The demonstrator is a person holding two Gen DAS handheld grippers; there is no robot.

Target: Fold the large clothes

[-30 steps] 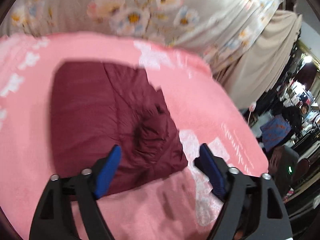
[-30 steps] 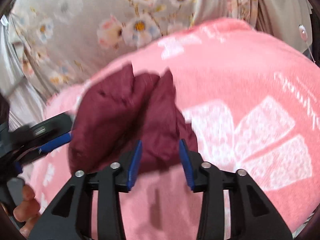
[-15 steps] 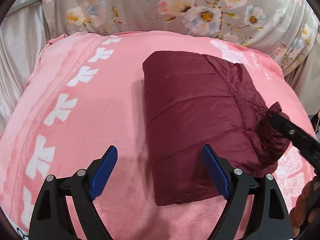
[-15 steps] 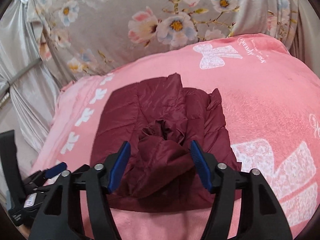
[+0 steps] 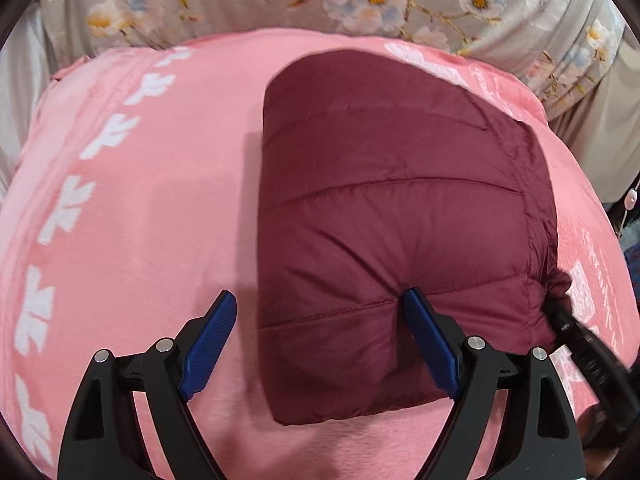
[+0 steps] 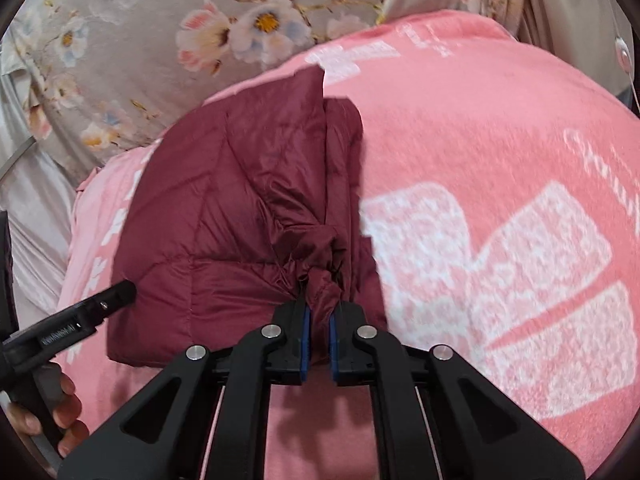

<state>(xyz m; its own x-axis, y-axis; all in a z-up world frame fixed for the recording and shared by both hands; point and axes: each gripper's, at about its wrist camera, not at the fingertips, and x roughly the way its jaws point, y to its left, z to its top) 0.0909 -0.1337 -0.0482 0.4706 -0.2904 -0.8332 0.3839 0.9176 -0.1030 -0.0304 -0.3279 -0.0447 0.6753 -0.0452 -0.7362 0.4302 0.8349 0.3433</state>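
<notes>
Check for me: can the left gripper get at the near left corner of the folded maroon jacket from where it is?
Probably yes. The left gripper is open and straddles that edge of the maroon jacket, one pad already on it, nothing between. The right gripper, closing on bunched fabric, is at the far side.

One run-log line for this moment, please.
stage: folding | right gripper: closing, bunched edge of maroon puffer jacket between pads | left gripper: open over jacket's near edge | surface: pink blanket

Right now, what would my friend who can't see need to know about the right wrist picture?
The right gripper is closing on a bunched bit of a folded maroon puffer jacket lying on a pink blanket. The left gripper reaches in from the left.
</notes>
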